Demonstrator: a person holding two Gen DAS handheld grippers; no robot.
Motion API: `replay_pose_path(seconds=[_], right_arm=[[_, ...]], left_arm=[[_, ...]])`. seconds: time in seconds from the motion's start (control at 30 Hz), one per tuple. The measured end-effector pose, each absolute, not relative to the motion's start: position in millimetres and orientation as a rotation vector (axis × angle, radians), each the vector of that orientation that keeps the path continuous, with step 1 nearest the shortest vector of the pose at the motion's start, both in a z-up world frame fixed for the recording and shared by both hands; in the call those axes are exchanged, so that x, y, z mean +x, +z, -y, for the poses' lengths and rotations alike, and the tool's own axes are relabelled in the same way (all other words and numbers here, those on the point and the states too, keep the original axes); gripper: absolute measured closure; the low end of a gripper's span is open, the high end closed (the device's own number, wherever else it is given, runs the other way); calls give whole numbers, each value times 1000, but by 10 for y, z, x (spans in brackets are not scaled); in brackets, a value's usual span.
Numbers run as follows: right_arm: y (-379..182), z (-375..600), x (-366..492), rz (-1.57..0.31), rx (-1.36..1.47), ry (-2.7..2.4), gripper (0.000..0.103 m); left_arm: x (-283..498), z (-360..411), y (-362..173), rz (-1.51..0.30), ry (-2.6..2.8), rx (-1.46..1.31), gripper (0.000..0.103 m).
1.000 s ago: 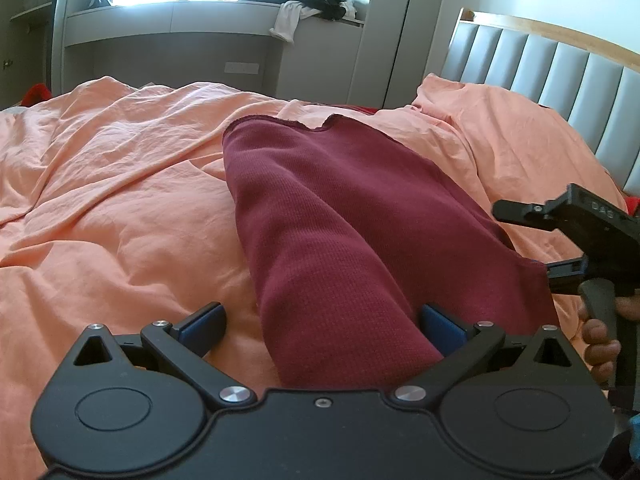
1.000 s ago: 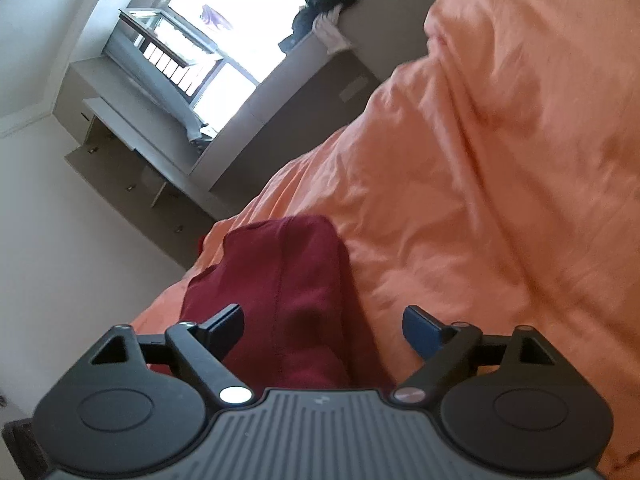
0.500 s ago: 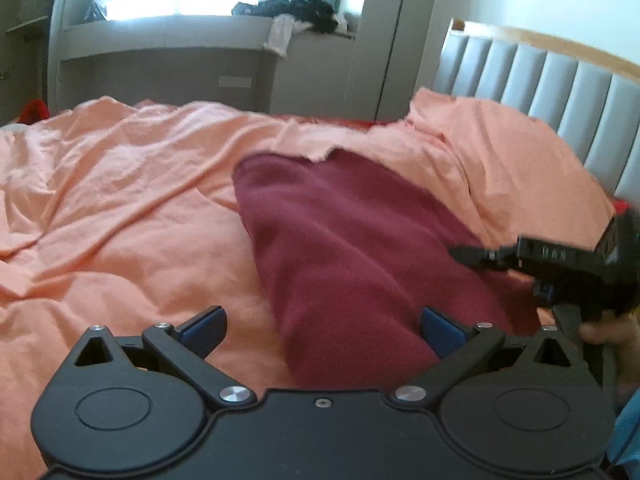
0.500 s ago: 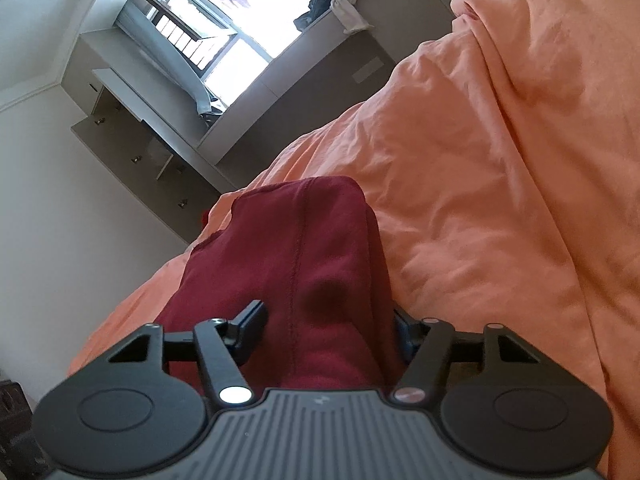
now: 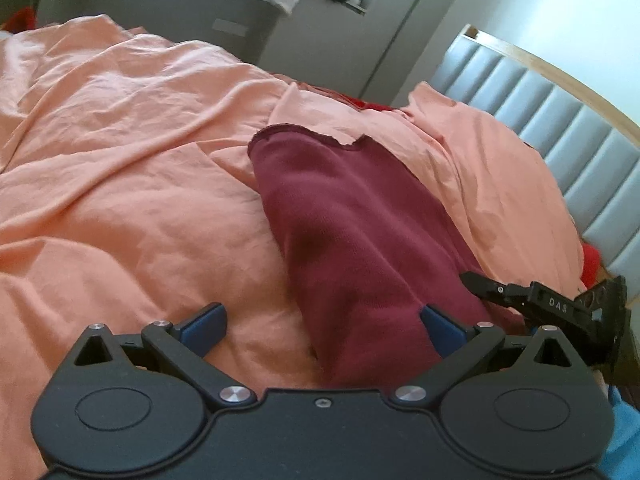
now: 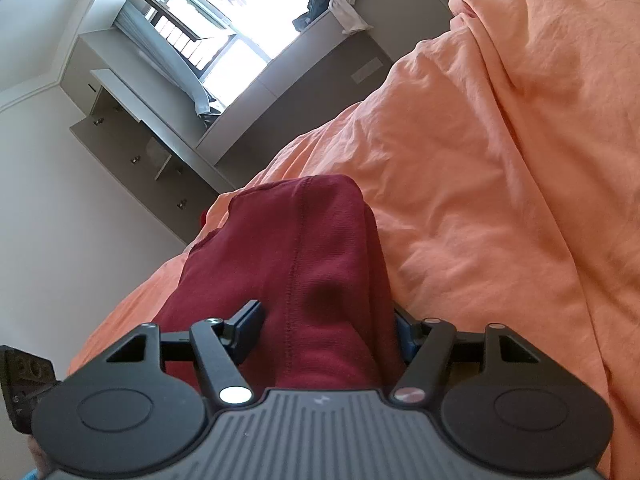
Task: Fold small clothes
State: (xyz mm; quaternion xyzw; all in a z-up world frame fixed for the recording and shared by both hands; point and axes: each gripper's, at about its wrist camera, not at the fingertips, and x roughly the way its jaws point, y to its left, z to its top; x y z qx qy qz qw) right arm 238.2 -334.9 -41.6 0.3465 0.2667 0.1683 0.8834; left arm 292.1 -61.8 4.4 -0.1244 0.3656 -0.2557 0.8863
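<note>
1. Garment (image 5: 360,232): a dark red knit piece is laid lengthwise on the orange duvet (image 5: 120,184) of the bed, far hem toward the grey headboard (image 5: 560,120), near end bunched between both tools.
2. Change, right side: a second ago the right gripper (image 6: 324,328) was held wide over the cloth; now a thick fold of the garment is bracketed by its jaws, which have been brought in to a middling gap.
3. Right jaws at present: both pads are seen against the flanks of the fold, yet the jaws are opening slightly, so the grip is judged soft, not firm.
4. Change, left side: the left gripper (image 5: 324,324) has been shifted across the bed and rolled; the garment's near edge is now seen just inside its right pad.
5. Left jaws: spread wide; nothing is clamped, the left pad being over bare duvet.
6. Meaning: a two-point pick-up of the near end is judged to be under way; the fold is not yet made.
</note>
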Motion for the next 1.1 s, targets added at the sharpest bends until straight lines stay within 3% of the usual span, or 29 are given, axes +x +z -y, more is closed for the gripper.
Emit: replay_pose_path(seconds=[0.27,1.1], right_arm=[[-424,3310,2375,-545,705,342,32],[-428,3310,2366,-544,709,336,29]], left_arm=[[2837,604,-79,-681,-549,-254,0],[2837,612,-85,-676,-542,-240,0]])
